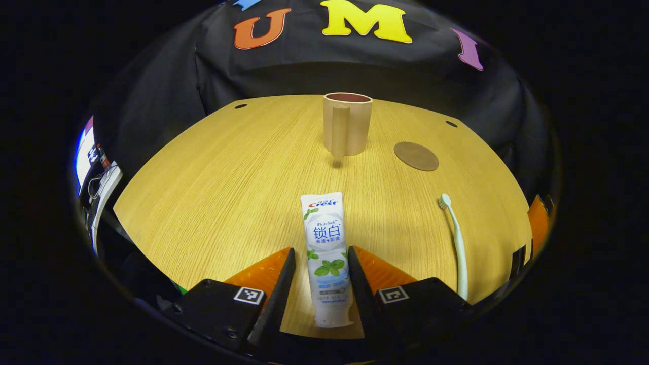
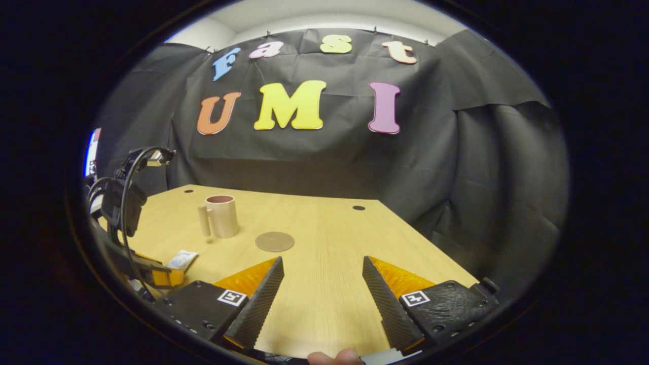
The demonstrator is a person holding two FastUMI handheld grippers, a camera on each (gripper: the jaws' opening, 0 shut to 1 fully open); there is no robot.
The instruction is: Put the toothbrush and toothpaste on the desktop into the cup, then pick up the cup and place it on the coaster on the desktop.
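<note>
Wood-grain desktop (image 1: 228, 177) inside a black-draped booth: nearest to me, my left gripper (image 1: 322, 268) stands with its jaws apart on either side of the toothpaste (image 1: 327, 253), which lies flat between them; I cannot tell whether either finger touches the tube. Just to its right the toothbrush (image 1: 458, 238) lies flat on the wood, bristles pointing away. My right gripper (image 2: 323, 289) hangs wide open over bare desktop, holding nothing, and from it the left gripper shows at the table's left edge. Farther back the cup (image 1: 347, 124) stands upright on the wood, handle toward me, with the coaster (image 1: 416, 155) lying bare near its right side. By my reading both items remain to go into the cup, and the cup remains to go onto the coaster.
</note>
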